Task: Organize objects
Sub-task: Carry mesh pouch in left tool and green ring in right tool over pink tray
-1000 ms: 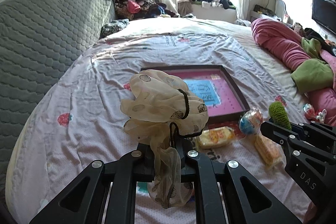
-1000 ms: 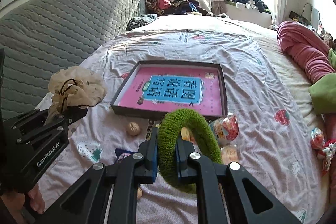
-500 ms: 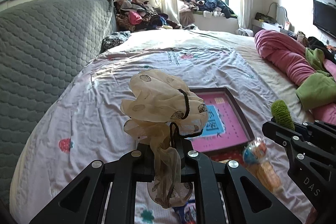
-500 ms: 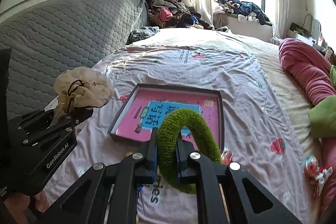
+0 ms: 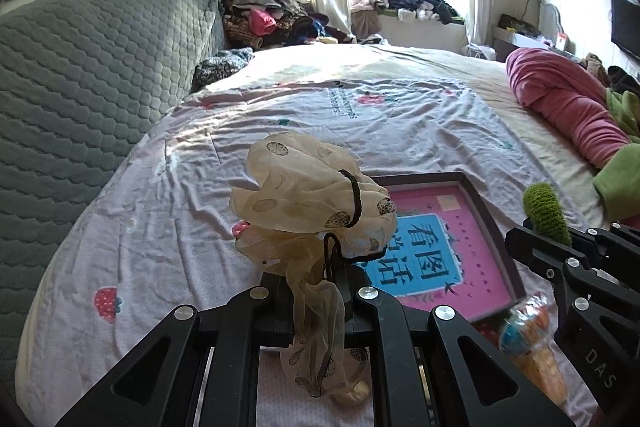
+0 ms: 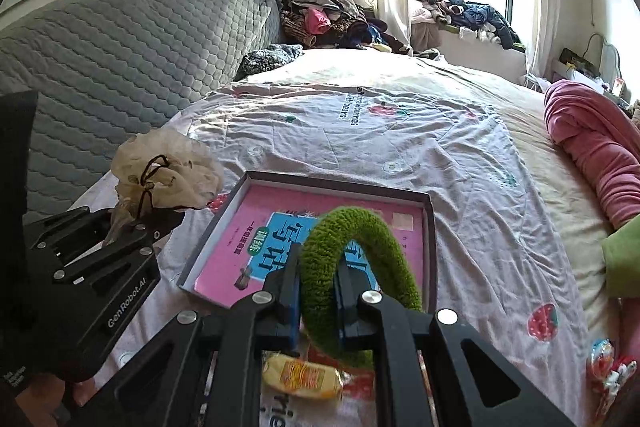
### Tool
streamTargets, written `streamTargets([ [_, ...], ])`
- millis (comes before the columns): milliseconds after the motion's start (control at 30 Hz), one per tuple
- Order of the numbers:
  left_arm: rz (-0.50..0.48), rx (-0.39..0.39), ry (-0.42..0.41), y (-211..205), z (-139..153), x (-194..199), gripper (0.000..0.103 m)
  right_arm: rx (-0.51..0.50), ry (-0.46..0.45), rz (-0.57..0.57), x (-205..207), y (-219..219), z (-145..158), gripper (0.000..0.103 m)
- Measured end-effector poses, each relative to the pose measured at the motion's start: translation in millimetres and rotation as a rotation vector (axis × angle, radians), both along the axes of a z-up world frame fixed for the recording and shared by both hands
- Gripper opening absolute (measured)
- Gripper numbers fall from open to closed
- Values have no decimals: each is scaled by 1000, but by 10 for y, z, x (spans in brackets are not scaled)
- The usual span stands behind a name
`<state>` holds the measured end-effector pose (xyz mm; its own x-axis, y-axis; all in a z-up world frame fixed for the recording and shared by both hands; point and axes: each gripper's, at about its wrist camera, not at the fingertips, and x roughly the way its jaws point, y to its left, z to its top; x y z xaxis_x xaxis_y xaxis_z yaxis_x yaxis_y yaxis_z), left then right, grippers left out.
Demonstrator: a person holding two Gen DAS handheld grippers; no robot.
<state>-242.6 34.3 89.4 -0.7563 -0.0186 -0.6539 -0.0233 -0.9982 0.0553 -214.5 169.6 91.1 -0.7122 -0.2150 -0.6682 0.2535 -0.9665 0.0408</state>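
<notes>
In the left wrist view the left hand-held gripper (image 5: 316,287) fills the bottom centre of the frame, its jaws clenched on a beige sheer scrunchie (image 5: 308,199) with dark spots and a black elastic cord; the ruffled bulk of the scrunchie stands above the fingertips at mid-frame, while a loose tail of the fabric hangs down between the jaws toward the bottom edge; the right hand-held gripper (image 5: 544,223) comes in from the lower right of that view, grasping a green fuzzy hair ring (image 5: 546,209), whose top pokes up above its black fingers.

In the right wrist view the hair ring stands upright as an arch in the lower centre, pinched at its near left side between the two closed fingers; behind it, at mid-frame, lies a shallow dark-rimmed box (image 6: 430,227) with a pink and blue printed sheet inside, resting on the bed (image 6: 360,131), which has a pale sheet printed with strawberries; a yellow wrapped snack (image 6: 302,373) lies on the sheet at the bottom centre, below the gripper; a colourful wrapped candy (image 5: 520,323) sits just beside the box's near corner at the lower right of the left wrist view; a rolled pink blanket (image 6: 592,143) lies along the right edge; a grey quilted headboard (image 6: 120,55) fills the upper left.
</notes>
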Motion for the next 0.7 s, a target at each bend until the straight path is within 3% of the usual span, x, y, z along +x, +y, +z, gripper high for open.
streamTargets([
  [700,5,-14,-91,53,-918,-987,12,59,-100,-24,-1077,-60,-848,13],
])
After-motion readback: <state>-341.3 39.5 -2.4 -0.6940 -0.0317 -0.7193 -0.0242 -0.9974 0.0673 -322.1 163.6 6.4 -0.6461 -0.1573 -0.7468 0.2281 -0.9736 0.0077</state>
